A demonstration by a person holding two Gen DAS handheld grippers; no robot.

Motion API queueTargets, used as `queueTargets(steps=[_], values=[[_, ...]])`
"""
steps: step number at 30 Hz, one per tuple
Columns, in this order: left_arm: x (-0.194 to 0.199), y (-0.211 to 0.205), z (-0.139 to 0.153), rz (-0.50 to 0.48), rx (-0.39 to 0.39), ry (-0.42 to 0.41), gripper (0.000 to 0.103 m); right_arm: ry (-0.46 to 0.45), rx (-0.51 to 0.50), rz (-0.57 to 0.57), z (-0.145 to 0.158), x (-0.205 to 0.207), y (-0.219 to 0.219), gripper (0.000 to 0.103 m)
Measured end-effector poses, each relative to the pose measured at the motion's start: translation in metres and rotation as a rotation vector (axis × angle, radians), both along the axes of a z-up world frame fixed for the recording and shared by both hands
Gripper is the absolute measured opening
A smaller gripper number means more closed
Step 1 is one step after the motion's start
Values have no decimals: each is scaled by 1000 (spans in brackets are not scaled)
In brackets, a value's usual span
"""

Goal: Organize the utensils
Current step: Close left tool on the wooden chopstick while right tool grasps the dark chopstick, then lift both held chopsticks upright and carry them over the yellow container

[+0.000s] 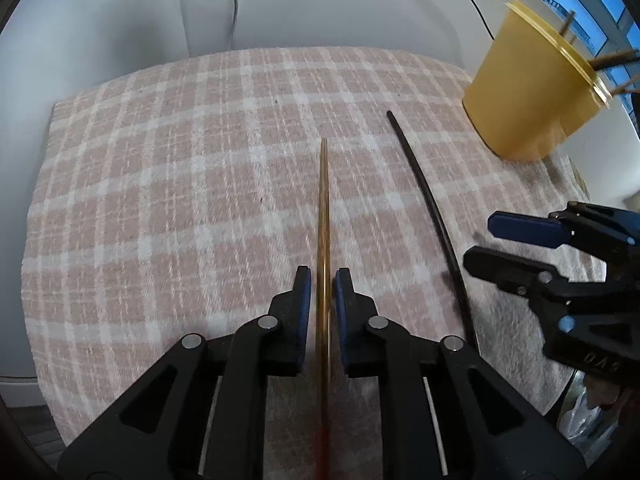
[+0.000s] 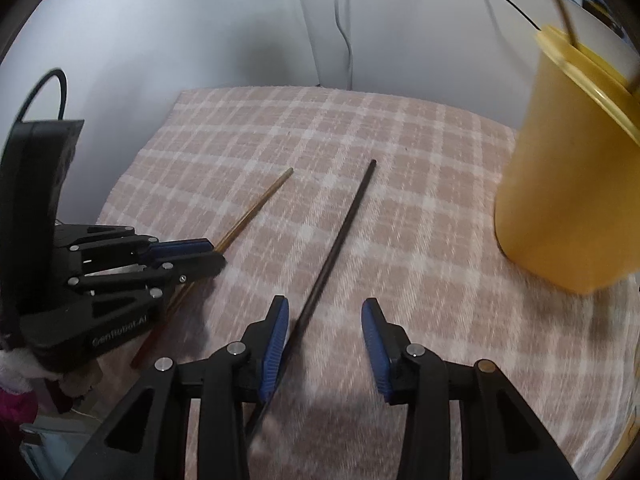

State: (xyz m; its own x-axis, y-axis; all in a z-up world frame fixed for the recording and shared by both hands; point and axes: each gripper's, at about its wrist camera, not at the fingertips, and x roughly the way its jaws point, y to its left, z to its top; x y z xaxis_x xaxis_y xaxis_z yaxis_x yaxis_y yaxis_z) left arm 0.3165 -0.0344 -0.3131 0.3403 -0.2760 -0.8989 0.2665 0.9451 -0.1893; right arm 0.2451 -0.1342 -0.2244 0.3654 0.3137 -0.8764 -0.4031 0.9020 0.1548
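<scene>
Chopsticks are thin, stiff, light, slippery rods; golden chopstick (image 1: 325, 216) sits mid-frame between near-closed left gripper (image 1: 323, 276) pads, contact unclear; dark chopstick (image 2: 340, 236) lies inside open right gripper (image 2: 325, 312); grip mid-shaft.

R gripper (image 2: 325, 344) jaws apart over dark chopstick (image 2: 340, 236) on plaid cloth (image 2: 420, 216), yellow cup (image 2: 560, 200) beside.

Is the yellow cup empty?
No, thin dark sticks poke out above the rim of the yellow cup standing at the edge of the checked cloth.
</scene>
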Motion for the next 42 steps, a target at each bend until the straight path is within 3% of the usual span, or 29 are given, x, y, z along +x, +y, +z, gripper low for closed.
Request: queueTargets(steps=[11, 14, 20, 24, 33, 42], values=[[45, 9, 0, 29, -66, 2, 4, 63, -54, -25, -18, 43, 23, 31], [44, 33, 4, 45, -89, -5, 4, 58, -68, -29, -20, 48, 27, 28], [20, 66, 9, 52, -100, -29, 3, 52, -76, -30, -22, 52, 32, 8], [-10, 75, 20, 51, -86, -47, 3, 48, -73, -25, -22, 50, 32, 7], [-36, 71, 31, 48, -68, -84, 3, 17, -31, -41, -5, 33, 9, 4], [-58, 37, 94, 41, -59, -136, 3, -53, 18, -37, 25, 11, -5, 4]])
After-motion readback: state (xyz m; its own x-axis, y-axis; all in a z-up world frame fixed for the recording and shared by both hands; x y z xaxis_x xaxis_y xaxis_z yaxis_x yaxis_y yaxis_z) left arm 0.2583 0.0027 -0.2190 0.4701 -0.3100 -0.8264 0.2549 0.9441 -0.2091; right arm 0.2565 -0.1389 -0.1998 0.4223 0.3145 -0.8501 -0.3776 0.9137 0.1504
